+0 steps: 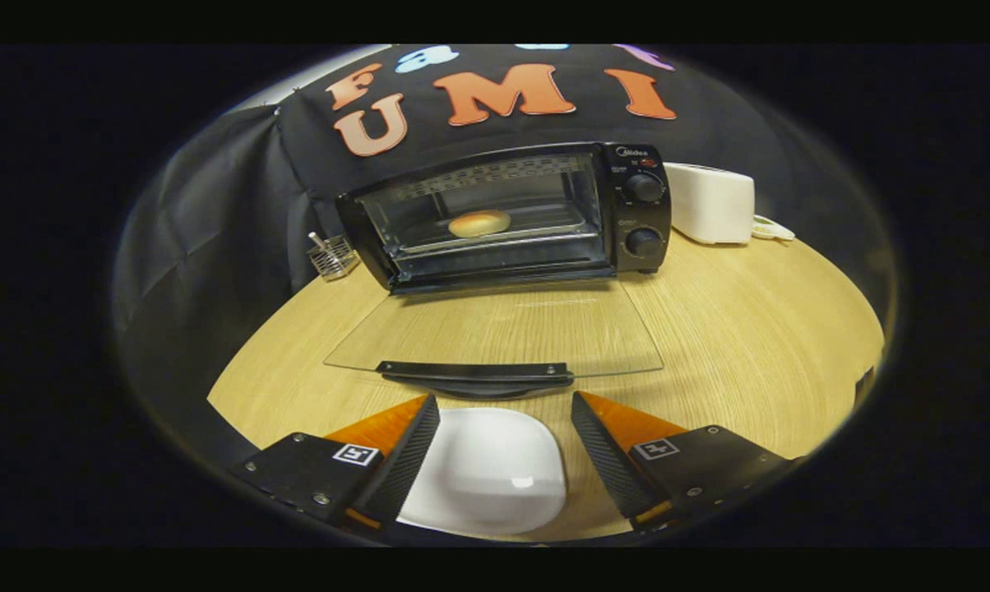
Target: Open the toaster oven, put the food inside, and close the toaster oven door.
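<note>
A black toaster oven stands at the back of the wooden table with its glass door folded down flat toward me. The door's dark handle lies just ahead of my fingertips. A round golden bun rests on the tray inside the oven. My gripper is open, hovering above a bare white plate that sits between and below its fingers. Nothing is held between the fingers.
A white toaster stands right of the oven, with a white cord beside it. A small wire basket sits left of the oven. The round table drops off at its edge on both sides.
</note>
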The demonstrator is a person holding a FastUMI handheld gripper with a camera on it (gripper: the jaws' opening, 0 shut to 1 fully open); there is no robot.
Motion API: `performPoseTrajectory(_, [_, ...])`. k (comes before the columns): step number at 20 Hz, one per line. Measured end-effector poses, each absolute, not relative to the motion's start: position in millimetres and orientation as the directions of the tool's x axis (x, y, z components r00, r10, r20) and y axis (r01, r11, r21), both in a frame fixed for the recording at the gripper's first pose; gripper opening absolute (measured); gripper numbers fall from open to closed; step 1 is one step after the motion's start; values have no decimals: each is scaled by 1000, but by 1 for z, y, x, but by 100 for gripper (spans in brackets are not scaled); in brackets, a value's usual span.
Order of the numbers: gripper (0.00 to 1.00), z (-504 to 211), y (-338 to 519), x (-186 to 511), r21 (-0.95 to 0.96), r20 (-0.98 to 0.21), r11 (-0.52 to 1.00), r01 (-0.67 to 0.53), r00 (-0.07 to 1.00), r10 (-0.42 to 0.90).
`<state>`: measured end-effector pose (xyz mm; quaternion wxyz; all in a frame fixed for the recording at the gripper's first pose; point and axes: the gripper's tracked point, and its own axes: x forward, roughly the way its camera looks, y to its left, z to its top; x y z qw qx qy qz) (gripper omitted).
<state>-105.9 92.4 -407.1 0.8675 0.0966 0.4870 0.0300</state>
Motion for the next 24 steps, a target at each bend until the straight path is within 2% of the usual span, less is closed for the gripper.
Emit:
performPoseTrajectory(5, [96,-407,92,-96,182,-853,980,77,509,119])
performPoseTrajectory(8, [96,-394,89,-83,170,-837,983,74,537,104])
performPoseTrajectory(12, [96,-358,92,-53,186,-771,980,66,629,104])
performPoseTrajectory(24, [97,-306,87,41,323,-575,943,82,808,127])
